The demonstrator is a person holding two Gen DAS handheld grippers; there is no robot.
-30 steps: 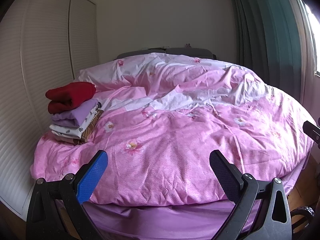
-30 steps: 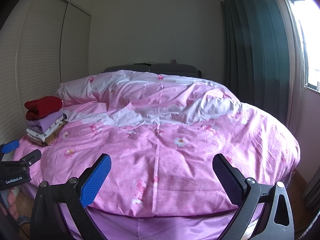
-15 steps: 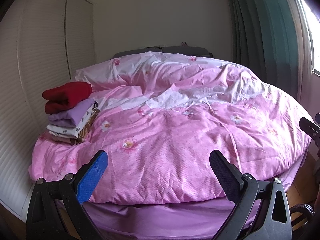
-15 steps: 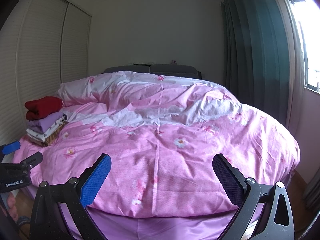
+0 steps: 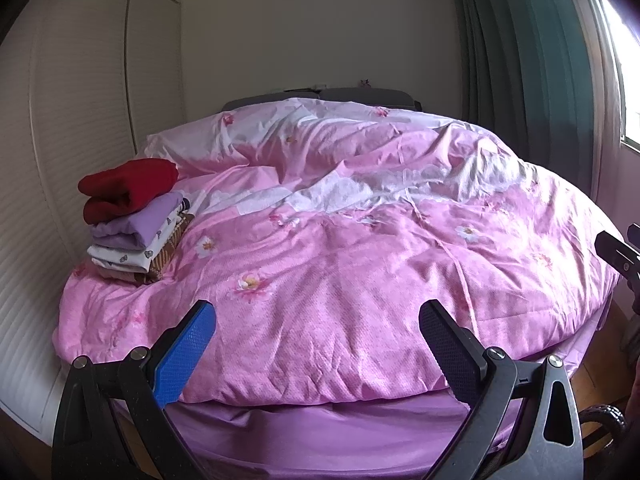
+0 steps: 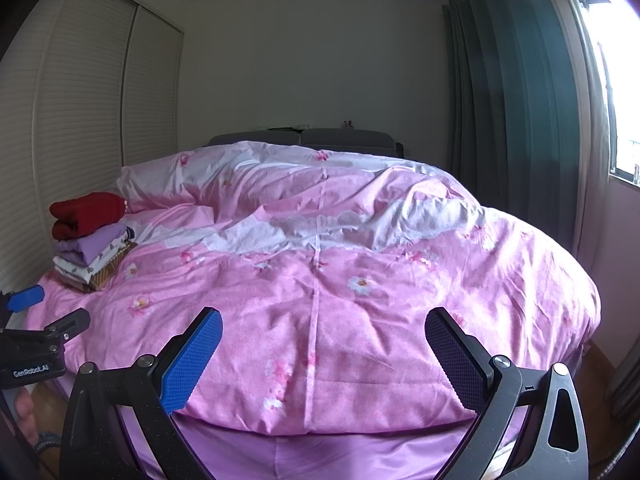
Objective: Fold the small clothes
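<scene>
One stack of folded clothes [image 5: 132, 216] – red piece on top, four or so layers – sits at the pink duvet's [image 5: 340, 280] left edge; left gripper [image 5: 316, 320] and right gripper [image 6: 322, 326] both spread wide, holding nothing – two grippers in all

Duvet [image 5: 340, 264]: spread over the bed, straight ahead of both grippers.
Stack of folded clothes [image 5: 132, 220]: on the duvet, ahead and to the left.
Wardrobe doors [image 6: 92, 128]: left of the bed.
Curtain [image 6: 516, 100]: right of the bed.
</scene>
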